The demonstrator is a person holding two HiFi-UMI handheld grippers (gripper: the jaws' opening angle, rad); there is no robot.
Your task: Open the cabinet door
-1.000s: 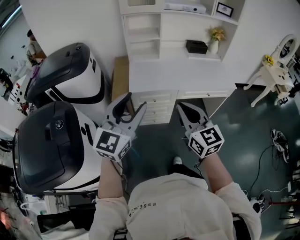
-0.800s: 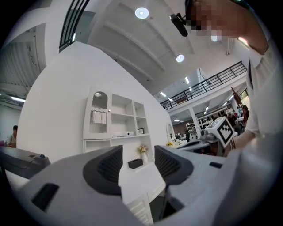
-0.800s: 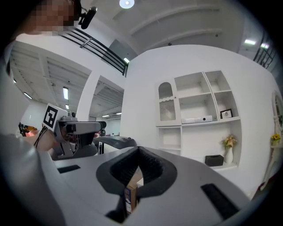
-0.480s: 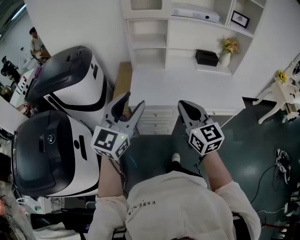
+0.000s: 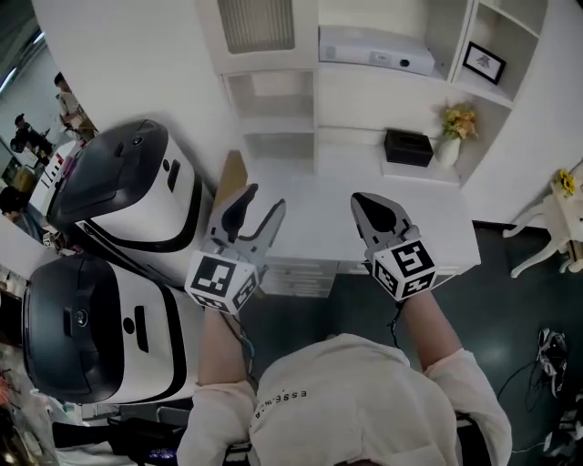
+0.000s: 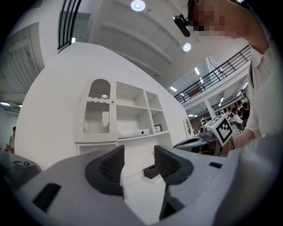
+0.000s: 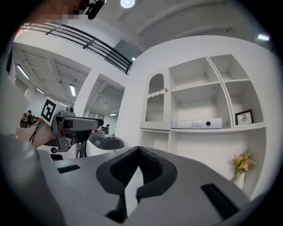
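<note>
– What sits on the shelves before you?
– On the upper shelf of the white wooden cabinet (image 5: 351, 96) I see a flat white box-shaped device (image 5: 375, 50), with a small black-framed picture (image 5: 483, 62) in the compartment to its right.
– And lower down?
– A black rectangular box (image 5: 407, 146), just beside a white vase of yellow flowers (image 5: 451, 138).

Black box (image 5: 407, 146) beside what looks like flowers (image 5: 459, 123).

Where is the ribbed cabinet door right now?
In the head view, the cabinet door is at top centre, directly left of the flat white box.

"ESSE" on white shirt (image 5: 351, 410)
</note>
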